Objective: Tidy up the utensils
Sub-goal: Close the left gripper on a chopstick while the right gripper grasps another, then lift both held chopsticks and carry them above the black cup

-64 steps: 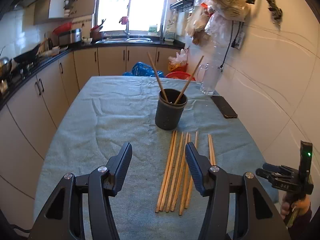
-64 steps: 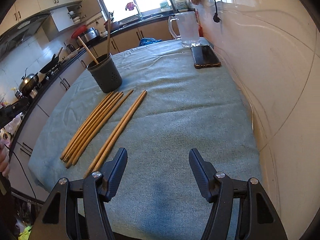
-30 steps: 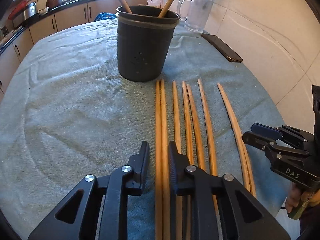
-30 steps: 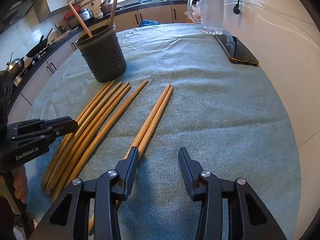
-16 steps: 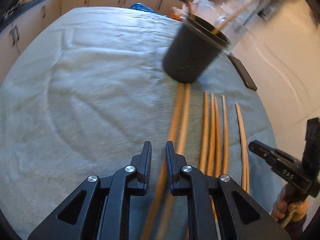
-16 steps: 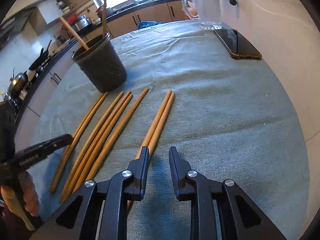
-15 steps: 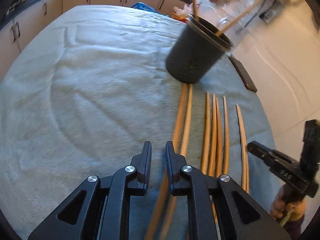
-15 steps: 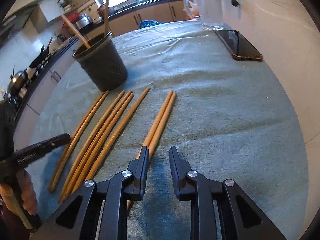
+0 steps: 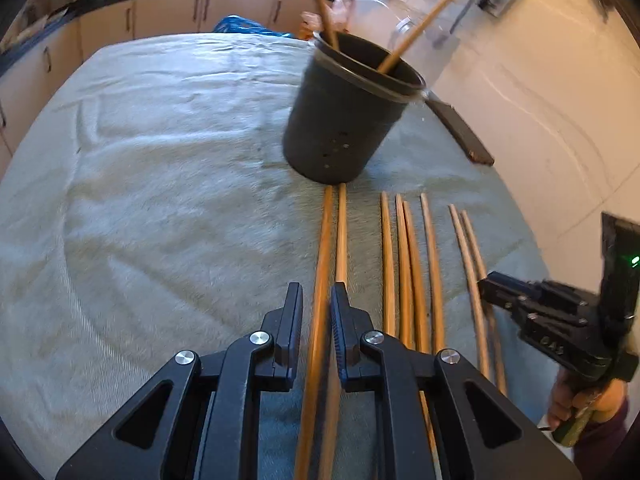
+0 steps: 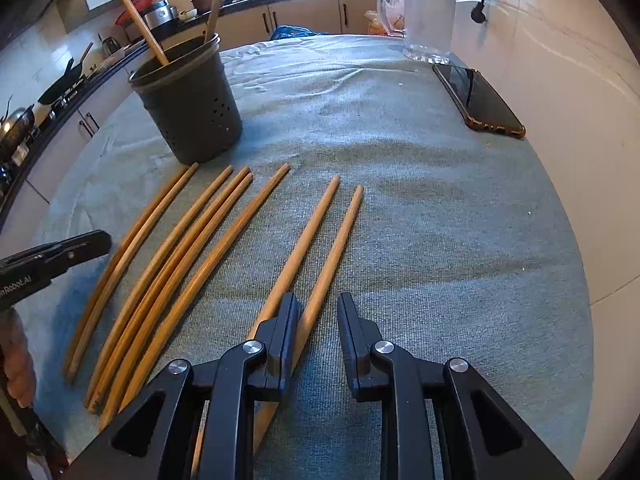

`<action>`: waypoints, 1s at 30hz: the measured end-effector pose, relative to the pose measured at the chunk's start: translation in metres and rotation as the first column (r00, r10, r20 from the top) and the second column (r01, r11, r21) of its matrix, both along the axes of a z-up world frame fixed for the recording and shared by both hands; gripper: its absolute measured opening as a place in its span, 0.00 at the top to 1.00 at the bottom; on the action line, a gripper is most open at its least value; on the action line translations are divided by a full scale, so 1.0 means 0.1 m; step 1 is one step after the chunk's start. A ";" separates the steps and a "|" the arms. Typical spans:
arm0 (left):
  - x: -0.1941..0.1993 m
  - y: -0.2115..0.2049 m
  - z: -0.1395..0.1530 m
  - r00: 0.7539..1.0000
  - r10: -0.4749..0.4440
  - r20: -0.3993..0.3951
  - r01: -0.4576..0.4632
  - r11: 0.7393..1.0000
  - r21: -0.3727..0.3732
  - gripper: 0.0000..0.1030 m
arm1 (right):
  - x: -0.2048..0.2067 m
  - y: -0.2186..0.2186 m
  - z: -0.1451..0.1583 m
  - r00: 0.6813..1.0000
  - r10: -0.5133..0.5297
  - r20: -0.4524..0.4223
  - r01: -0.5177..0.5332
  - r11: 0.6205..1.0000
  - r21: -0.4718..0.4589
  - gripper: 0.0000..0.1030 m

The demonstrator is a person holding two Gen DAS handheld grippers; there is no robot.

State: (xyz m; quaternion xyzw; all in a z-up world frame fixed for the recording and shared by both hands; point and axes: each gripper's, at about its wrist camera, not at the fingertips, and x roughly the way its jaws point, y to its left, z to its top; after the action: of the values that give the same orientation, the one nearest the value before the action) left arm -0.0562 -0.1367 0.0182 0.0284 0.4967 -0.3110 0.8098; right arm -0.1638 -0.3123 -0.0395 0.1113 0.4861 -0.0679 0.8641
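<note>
Left hand-held gripper [image 9: 316, 320] clamped down on leftmost pair of long tan wooden chopsticks [image 9: 328, 248], jaws near-together with only the sticks between; a second ago just closing over them flat on the cloth, half a second ago pair already swung off-line, now re-aimed with tips just short of dark grey perforated plastic utensil holder [image 9: 344, 120]. Whether the pair is lifted clear of the cloth: cannot tell. Right hand-held gripper [image 10: 318, 328] gone from wide apart two seconds ago to narrowed around rightmost pair of wooden chopsticks [image 10: 320, 248], but a gap remains at the right jaw and only one stick sits between the jaws, the other passing under the left finger; not yet pinched. Probably means both pairs about to go into the holder, which already carries two chopsticks leaning apart. Four loose wooden chopsticks [image 9: 408, 248] left lying between the two pairs. Desk [image 10: 440, 220] covered in grey-green towel-like cloth, slightly wrinkled. Black smartphone [image 10: 478, 98] and clear glass pitcher [image 10: 428, 20] at far right by white tiled wall; kitchen cabinets, dark countertop, sink and bright window behind.
</note>
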 end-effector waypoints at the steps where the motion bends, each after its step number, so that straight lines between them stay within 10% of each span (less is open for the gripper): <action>1: 0.01 -0.03 -0.02 1.000 -0.010 0.002 0.010 1.000 0.014 0.87 | 0.00 -0.04 -0.01 1.000 0.001 0.001 -0.001 1.000 0.001 0.79; 11: 0.01 -0.16 -0.09 0.998 -0.044 0.046 0.039 0.993 0.107 0.88 | 0.05 0.02 -0.02 1.000 0.003 0.001 -0.003 1.000 -0.029 0.78; 21: -0.14 0.41 -0.07 0.967 0.252 -0.044 -0.244 0.961 0.131 0.93 | -0.21 -0.27 0.00 0.998 -0.041 -0.039 0.043 0.997 0.060 0.92; 30: 0.18 0.29 -0.01 0.980 0.182 -0.079 -0.173 0.978 0.116 0.73 | 0.03 -0.40 0.03 0.992 -0.021 -0.125 0.029 0.998 0.061 0.84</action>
State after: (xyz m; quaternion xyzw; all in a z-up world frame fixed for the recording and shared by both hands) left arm -0.0386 -0.1074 0.0167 0.0140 0.5488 -0.2110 0.8087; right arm -0.1612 -0.3527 -0.0370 0.1401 0.5395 -0.0702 0.8273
